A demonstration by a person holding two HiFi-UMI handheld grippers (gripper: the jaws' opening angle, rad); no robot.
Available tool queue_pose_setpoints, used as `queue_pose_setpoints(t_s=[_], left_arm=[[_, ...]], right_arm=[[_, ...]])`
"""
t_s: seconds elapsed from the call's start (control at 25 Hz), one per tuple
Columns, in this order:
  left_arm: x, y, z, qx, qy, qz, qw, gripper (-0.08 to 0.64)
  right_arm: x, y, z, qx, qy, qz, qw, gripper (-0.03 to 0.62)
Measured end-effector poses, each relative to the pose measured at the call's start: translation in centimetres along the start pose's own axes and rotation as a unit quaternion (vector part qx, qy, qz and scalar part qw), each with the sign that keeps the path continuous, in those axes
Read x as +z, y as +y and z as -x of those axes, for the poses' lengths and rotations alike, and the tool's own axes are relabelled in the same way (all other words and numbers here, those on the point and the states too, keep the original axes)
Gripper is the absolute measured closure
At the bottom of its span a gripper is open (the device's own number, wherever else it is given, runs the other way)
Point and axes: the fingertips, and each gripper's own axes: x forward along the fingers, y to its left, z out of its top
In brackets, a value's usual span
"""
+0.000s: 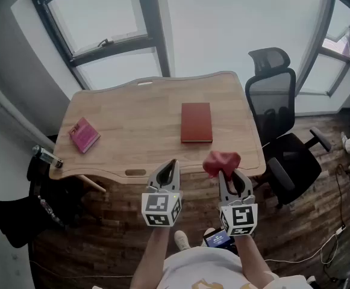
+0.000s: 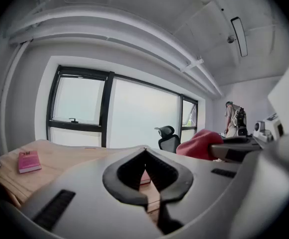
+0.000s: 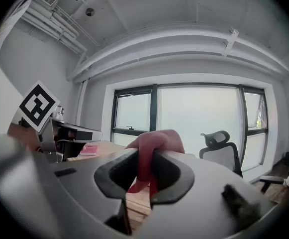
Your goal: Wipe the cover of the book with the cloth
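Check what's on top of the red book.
Nothing; the red book lies bare on the table. The cloth is clamped in the right gripper, off it. Its underside is hidden.

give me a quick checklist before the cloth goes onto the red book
1. Red cloth gripped: ok, right gripper is shut on it.
2. Left gripper free: ok, shut and empty.
3. Red book closed, flat on the table: ok.
4. Cover clear: ok, pink book lies far off.
5. Cloth over the book: not ok, it is at the table's near edge.
6. Where the cover is dirty: cannot tell.
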Motion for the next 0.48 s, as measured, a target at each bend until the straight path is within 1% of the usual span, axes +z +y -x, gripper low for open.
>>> queue_pose_setpoints(t_s=[0.32,0.48], left_arm=[[-0.4,-0.6,-0.1,0.012,0.006,-0.003,0.9999,0.548],[0.0,-1.1,-0.6,0.017,0.006,-0.009,0.9998,0.548]], right_arm=[[-0.1,-0.7,0.2,0.007,-0.004,-0.003,1.000,0.517],[-0.3,-1.6,0.3,0.013,-0.009,-0.016,1.000,0.517]])
